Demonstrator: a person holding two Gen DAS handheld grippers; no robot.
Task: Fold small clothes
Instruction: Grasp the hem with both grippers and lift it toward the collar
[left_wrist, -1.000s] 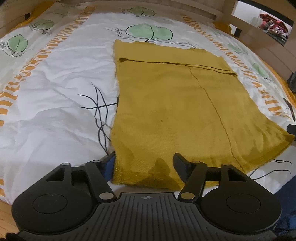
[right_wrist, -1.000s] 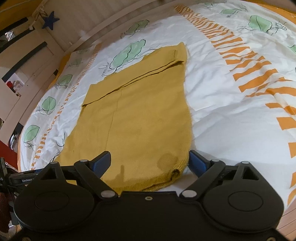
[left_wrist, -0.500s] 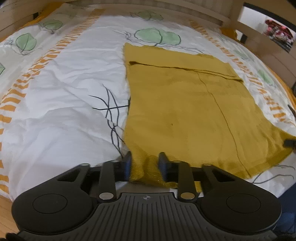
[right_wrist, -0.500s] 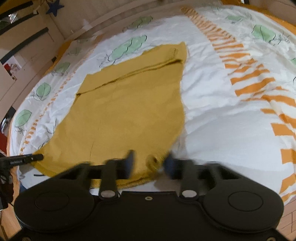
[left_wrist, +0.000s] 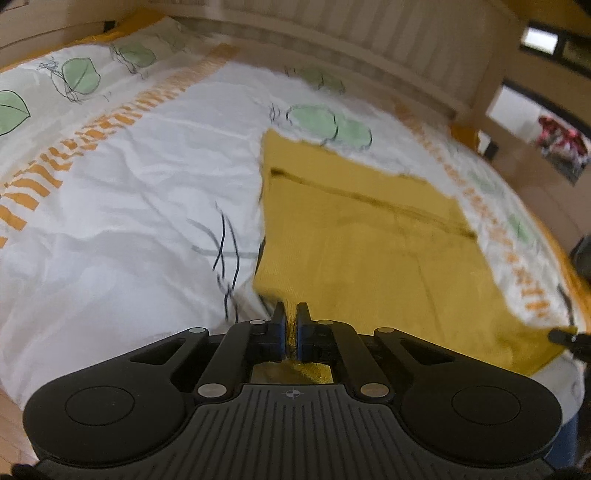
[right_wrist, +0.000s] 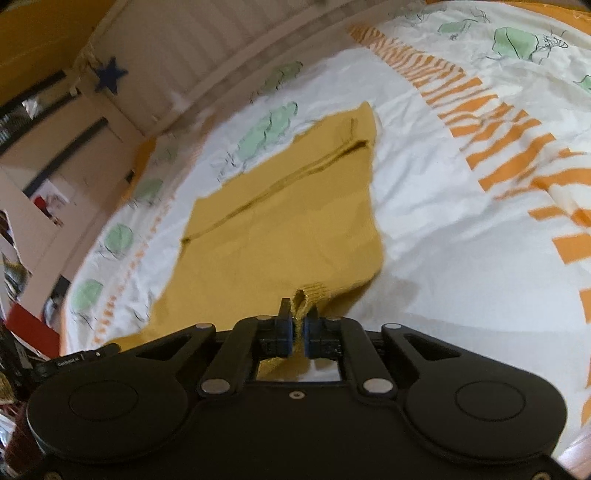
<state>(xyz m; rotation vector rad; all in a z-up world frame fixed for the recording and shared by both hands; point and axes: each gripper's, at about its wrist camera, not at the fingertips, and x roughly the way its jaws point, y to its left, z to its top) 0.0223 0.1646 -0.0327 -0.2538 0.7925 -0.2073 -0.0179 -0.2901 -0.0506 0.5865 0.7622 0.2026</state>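
A mustard-yellow knitted garment (left_wrist: 369, 240) lies spread flat on a white bed cover, with a folded band across its far end. My left gripper (left_wrist: 291, 314) is shut on the garment's near left corner; yellow cloth is pinched between the blue pads. In the right wrist view the same garment (right_wrist: 288, 229) stretches away from me. My right gripper (right_wrist: 298, 314) is shut on the near right corner, where a small loop of hem stands up between the fingers. The tip of the other gripper (left_wrist: 561, 336) shows at the right edge of the left wrist view.
The bed cover (left_wrist: 129, 221) is white with green leaves and orange stripes. A slatted wooden bed frame (left_wrist: 369, 55) runs along the far side. A dark blue star (right_wrist: 110, 76) hangs on the frame, and shelves (right_wrist: 44, 192) stand to the left.
Both grippers went from wide open around the near corners to shut on them. The left view has lifted and rolled slightly, and the left corner is pulled up off the cover.
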